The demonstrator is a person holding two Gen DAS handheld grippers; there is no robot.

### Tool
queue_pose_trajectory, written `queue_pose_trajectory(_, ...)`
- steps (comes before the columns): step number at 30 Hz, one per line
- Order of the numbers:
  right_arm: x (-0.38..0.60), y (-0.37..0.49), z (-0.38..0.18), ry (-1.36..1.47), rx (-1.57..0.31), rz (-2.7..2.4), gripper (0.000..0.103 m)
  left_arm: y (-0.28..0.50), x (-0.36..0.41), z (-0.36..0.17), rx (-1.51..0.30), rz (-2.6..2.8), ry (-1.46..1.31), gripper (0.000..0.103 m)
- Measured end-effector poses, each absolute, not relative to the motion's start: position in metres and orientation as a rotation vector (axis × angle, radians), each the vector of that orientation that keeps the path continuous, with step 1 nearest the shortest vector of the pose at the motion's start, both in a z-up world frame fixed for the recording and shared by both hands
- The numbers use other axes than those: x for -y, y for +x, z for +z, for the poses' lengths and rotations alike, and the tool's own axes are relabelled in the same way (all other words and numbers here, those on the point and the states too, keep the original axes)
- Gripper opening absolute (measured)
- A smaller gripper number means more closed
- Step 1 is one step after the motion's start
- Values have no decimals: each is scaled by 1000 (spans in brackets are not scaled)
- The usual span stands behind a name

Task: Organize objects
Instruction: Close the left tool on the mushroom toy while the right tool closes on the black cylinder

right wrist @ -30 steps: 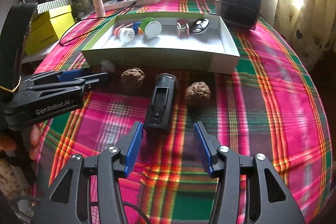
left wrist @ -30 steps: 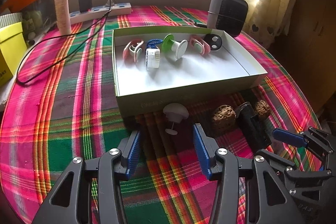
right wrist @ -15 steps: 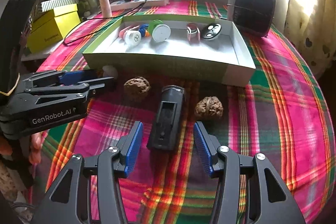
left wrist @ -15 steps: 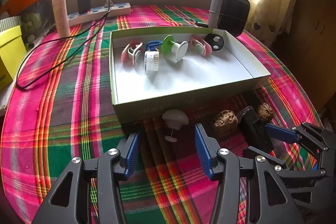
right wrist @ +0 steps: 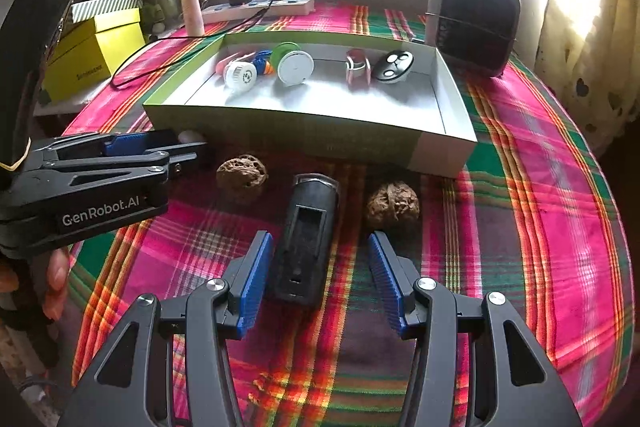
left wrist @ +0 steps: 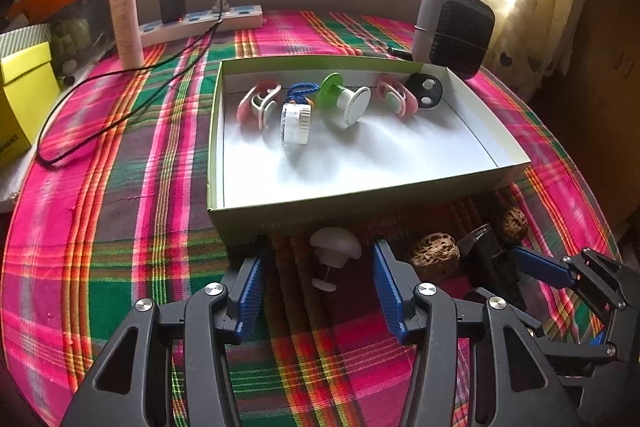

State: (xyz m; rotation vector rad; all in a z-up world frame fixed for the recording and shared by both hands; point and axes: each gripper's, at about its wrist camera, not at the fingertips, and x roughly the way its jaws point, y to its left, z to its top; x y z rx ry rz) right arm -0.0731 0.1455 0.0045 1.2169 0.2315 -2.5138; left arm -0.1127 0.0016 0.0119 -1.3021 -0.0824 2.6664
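Note:
A shallow white tray with green walls (left wrist: 360,195) (right wrist: 304,131) sits on the plaid cloth and holds several small items. In front of it lie a white mushroom-shaped knob (left wrist: 334,253), two walnuts (right wrist: 242,175) (right wrist: 393,205) and a black rectangular device (right wrist: 306,247). My left gripper (left wrist: 320,287) is open with the white knob between its fingertips. My right gripper (right wrist: 318,277) is open with its blue pads either side of the black device's near end. The left gripper also shows in the right wrist view (right wrist: 152,151), where it hides most of the knob.
A dark fan heater (right wrist: 472,19) stands behind the tray at the right. A power strip with charger and cable (left wrist: 200,21), a cream tube (left wrist: 126,15) and a yellow box (right wrist: 96,51) are at the back left. The table edge curves away at right.
Both grippers have moved forward. The left fingers now flank the white knob, and the right fingers now flank the black device. Both stay open.

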Motion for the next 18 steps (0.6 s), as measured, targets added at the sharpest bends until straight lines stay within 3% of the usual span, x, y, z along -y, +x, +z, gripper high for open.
queue_pose_trajectory(6, -146, -73, 4, 1212, -231, -2511, 50, -113, -1, 12, 101, 2685, -1307, 47)
queue_pose_trajectory(18, -148, -71, 5, 1206, -217, -2516, 36, -112, 2, 12, 135, 2697, -1311, 26)
